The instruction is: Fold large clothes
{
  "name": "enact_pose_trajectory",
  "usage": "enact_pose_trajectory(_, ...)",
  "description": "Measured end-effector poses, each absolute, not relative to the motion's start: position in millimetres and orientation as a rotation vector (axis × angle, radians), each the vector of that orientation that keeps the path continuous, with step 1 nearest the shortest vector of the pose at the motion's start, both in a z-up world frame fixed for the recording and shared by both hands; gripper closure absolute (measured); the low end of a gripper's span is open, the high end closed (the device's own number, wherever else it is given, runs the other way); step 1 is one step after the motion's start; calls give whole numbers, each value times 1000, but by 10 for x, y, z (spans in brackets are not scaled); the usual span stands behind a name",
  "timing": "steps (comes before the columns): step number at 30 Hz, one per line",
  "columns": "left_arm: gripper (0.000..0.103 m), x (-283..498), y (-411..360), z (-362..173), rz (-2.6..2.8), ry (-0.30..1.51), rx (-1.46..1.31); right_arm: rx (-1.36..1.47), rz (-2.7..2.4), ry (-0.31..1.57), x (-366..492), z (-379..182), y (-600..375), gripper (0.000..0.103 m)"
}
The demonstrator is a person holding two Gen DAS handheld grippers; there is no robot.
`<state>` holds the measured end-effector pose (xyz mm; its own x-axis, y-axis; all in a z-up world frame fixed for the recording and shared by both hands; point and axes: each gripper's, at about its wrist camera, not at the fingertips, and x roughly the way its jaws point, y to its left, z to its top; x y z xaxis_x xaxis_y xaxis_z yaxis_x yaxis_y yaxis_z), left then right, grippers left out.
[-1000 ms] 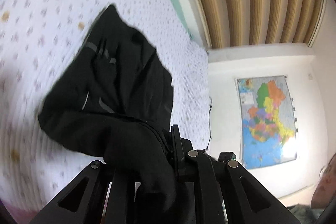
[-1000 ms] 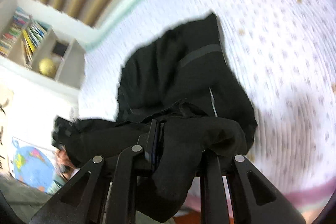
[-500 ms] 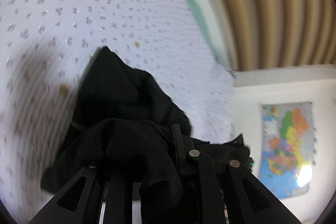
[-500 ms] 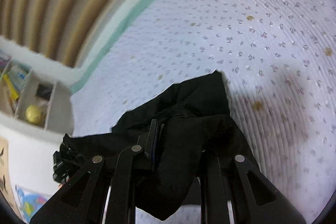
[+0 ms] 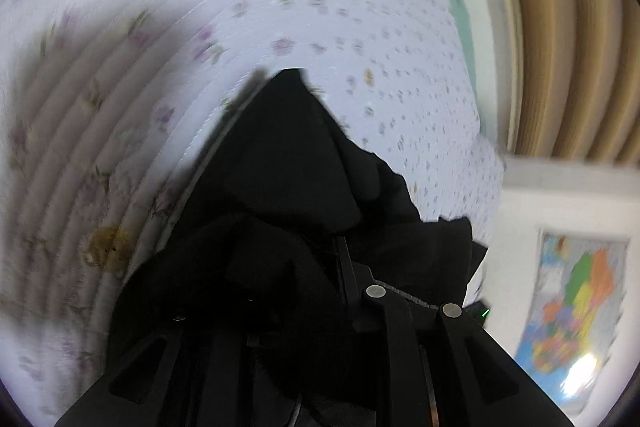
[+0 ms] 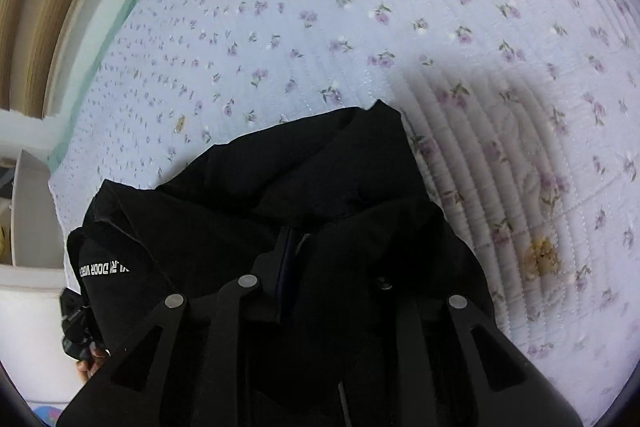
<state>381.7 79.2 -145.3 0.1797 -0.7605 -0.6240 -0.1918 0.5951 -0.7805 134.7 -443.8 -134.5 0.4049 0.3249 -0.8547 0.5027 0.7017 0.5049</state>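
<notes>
A black jacket lies bunched up on a bed. The bed has a white quilt with small purple flowers on it.

The right gripper has its jaws shut tight on a thick fold of the jacket. The cloth bulges up over the jaws and hides most of them. Small white letters show on the jacket, near the left side of the gripper.

The left gripper also has its jaws closed on a bunch of the same jacket. From this gripper the jacket runs away across the bed to a point. A dark shadow falls on the quilt beside the jacket. This view is blurry.

Past the far edge of the bed hangs a tan curtain. A bright map hangs on the wall, to the right of the jacket.
</notes>
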Motion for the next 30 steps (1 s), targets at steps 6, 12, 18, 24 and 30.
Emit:
enact_pose_trajectory(6, 66, 3604, 913, -697, -707, 1319, -713, 895, -15, 1101, 1015, -822, -4582, 72)
enact_pose_trajectory(12, 36, 3242, 1363, -86, -812, 1227, -743, 928, 112, 1023, 538, -330, -4713, 45)
enact_pose_trajectory(18, 22, 3328, 1185, 118, -564, 1132, -426, 556, 24, 985, 507, -6, -4472, 22)
enact_pose_trajectory(24, 22, 3897, 861, -576, -460, 1223, -389, 493, -17, 1037, 995, -467, -4745, 22)
enact_pose_trajectory(30, 22, 4300, 769, -1131, -492, 1338, -473, 529, 39, 1100, 1412, -928, -4972, 22)
